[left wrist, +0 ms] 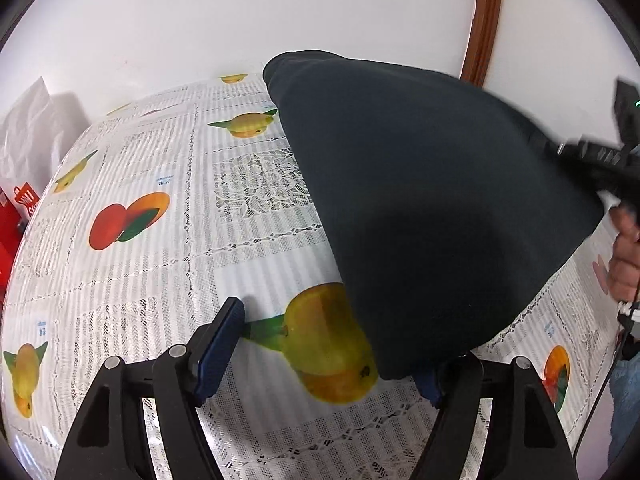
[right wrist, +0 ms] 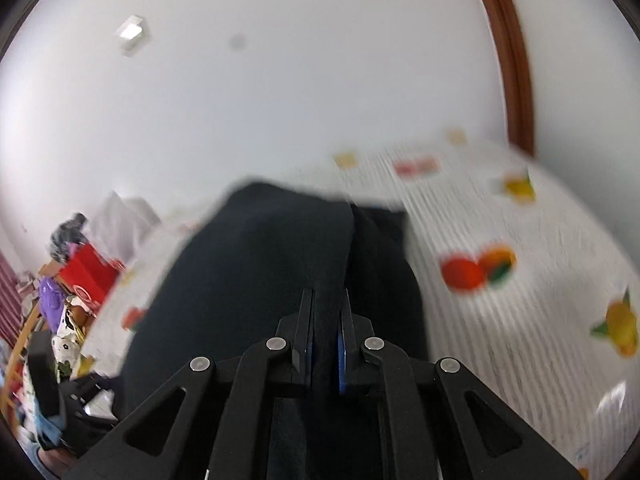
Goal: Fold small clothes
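Note:
A dark navy garment (left wrist: 424, 208) hangs lifted above the fruit-print tablecloth (left wrist: 168, 272), stretched from the right. My left gripper (left wrist: 328, 356) is open; its left blue pad (left wrist: 218, 352) is free, and the cloth's lower edge drapes over the right pad, hiding it. My right gripper (right wrist: 326, 340) is shut on the garment (right wrist: 248, 280), with cloth pinched between its blue pads. It also shows at the right edge of the left wrist view (left wrist: 576, 156), holding the cloth's upper corner.
A white wall and a brown wooden frame (left wrist: 484, 20) stand behind the table. A red box (left wrist: 16, 208) and a white bag (left wrist: 32, 128) sit at the table's left end. Cluttered items (right wrist: 60, 320) lie left of the table.

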Available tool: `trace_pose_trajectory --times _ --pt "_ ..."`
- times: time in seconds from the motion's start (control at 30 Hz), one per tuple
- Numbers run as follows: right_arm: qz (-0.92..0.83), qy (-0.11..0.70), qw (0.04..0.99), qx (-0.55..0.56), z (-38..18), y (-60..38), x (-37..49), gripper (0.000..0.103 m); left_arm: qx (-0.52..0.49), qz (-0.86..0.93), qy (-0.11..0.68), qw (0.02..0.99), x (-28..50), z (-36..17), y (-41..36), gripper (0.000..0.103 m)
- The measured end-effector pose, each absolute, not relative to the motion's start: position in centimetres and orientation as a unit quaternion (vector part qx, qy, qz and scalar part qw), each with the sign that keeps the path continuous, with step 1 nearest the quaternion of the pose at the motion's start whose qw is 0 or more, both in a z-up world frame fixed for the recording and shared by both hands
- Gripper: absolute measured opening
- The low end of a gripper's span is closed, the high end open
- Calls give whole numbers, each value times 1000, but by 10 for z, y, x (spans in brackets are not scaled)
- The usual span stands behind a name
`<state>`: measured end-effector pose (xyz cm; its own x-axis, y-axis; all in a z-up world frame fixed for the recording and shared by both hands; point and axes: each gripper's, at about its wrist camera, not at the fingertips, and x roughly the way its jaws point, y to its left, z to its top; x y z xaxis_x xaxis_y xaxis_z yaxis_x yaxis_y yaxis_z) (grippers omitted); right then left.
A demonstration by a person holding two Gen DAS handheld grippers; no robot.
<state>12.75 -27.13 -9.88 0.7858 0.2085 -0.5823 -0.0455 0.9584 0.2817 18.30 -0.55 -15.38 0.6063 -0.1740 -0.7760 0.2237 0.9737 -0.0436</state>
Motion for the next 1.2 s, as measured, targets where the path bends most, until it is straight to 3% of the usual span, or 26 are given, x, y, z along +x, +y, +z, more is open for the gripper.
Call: trace_pose_trajectory --times 0.1,0.17,0.23,0.4,0.43,0.47,0.57,0.7,0.8,0.97,1.2 --pt "73 362 918 144 -125 -283 134 14 22 -117 428 896 183 -152 -4 75" --pt "65 347 926 137 -121 -284 130 30 15 -134 421 897 179 -150 -2 72" --pt "65 338 927 148 -117 -287 131 34 6 -152 406 901 169 -144 -3 73" --pt "76 363 916 152 -121 -277 151 33 25 -135 428 893 184 -151 -23 75" --pt "71 368 915 147 -121 -274 156 26 25 -133 427 894 184 -150 -25 75" --pt "72 369 916 138 -118 -271 158 9 29 -131 429 894 184 -150 -26 75" --pt "72 335 936 77 -99 -266 150 8 31 -125 429 894 181 -150 -24 75" --pt "73 294 946 119 -77 -293 127 8 34 -115 429 895 176 -149 -29 75" --pt "52 337 934 105 -98 -300 134 9 33 -114 429 895 180 -150 -28 75" --pt "36 369 922 113 -114 -313 131 30 33 -116 431 894 181 -148 -27 75" --pt "31 369 926 79 -122 -303 80 30 31 -118 435 892 180 -152 -21 75"
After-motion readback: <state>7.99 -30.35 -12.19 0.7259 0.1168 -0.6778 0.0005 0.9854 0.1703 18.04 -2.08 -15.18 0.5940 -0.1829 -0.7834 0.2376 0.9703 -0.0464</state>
